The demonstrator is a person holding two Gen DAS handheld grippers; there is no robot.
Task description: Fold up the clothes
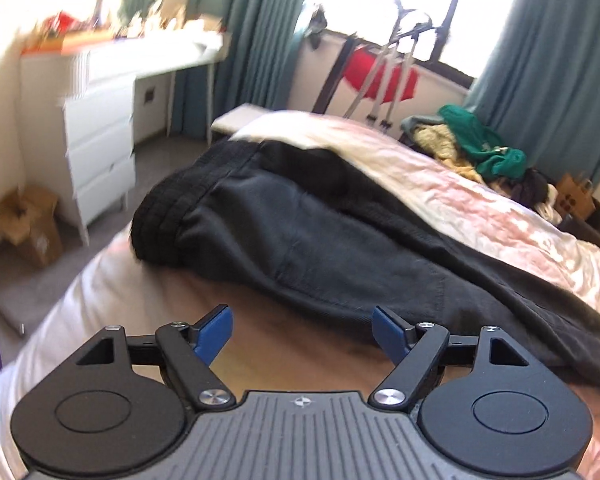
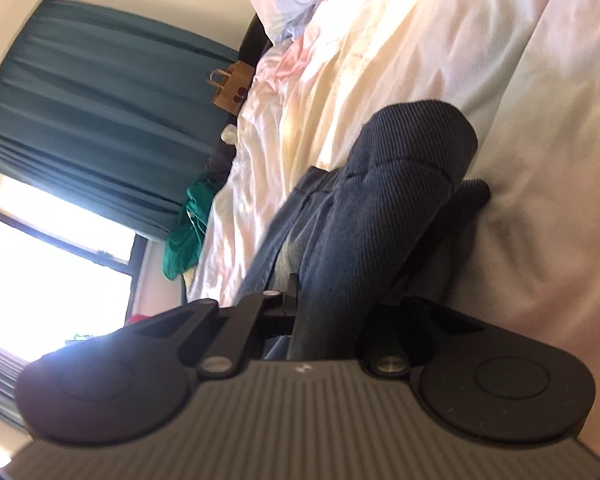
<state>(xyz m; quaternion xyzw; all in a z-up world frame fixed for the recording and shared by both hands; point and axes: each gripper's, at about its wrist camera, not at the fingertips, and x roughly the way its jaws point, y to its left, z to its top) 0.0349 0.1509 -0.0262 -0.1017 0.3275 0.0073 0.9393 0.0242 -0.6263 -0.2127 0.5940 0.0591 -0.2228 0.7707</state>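
Dark trousers [image 1: 320, 224] lie spread on the bed, elastic waistband at the left, a leg running off to the lower right. My left gripper [image 1: 302, 332] is open and empty, blue fingertips [image 1: 216, 332] just short of the trousers' near edge. In the right wrist view my right gripper [image 2: 324, 300] is tilted sideways and shut on a fold of the dark trousers [image 2: 380, 208]. The cloth covers its fingertips and hangs from them onto the bed.
The bed has a pale pink and cream cover [image 1: 480, 200]. A heap of green and yellow clothes [image 1: 480, 140] lies at its far right. A white drawer desk [image 1: 100, 120] and cardboard box [image 1: 28, 220] stand left. A paper bag [image 2: 232, 88] sits by teal curtains.
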